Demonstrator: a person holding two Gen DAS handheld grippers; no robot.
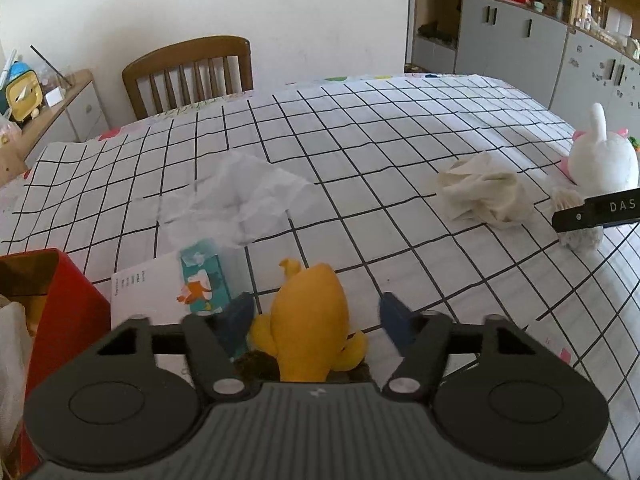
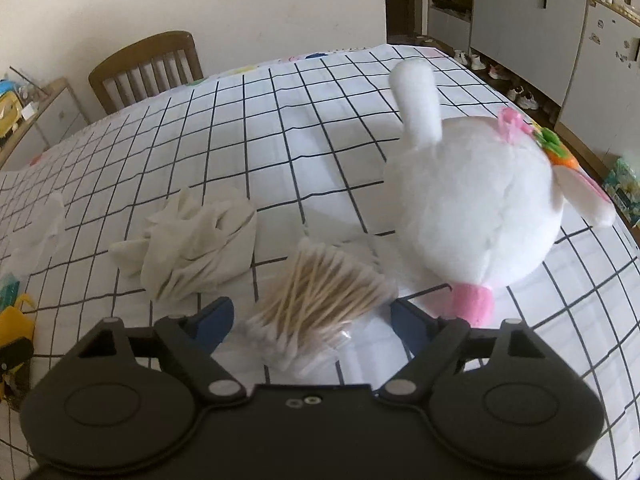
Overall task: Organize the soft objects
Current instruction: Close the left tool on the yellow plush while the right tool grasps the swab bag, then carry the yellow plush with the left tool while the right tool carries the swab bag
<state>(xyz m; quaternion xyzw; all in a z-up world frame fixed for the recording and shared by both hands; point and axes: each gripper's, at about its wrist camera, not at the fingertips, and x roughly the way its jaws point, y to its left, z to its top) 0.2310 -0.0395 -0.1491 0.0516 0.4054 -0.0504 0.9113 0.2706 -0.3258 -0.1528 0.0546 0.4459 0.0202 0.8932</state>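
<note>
My left gripper (image 1: 316, 316) is open, its blue fingers on either side of a yellow plush toy (image 1: 310, 320) on the checked tablecloth. My right gripper (image 2: 312, 320) is open around a clear bag of cotton swabs (image 2: 320, 300), not closed on it. A white plush rabbit (image 2: 476, 204) with a pink collar stands just right of the swabs; it also shows in the left wrist view (image 1: 602, 160). A crumpled cream cloth (image 2: 196, 240) lies left of the swabs and shows in the left wrist view (image 1: 486, 196). A crumpled white tissue (image 1: 244, 200) lies beyond the yellow toy.
A red box (image 1: 60, 304) stands at the left with a white bag inside. A teal tissue pack (image 1: 204, 280) lies on a white sheet beside the yellow toy. A wooden chair (image 1: 188, 74) stands at the far table edge. Grey cabinets (image 1: 516, 40) line the right wall.
</note>
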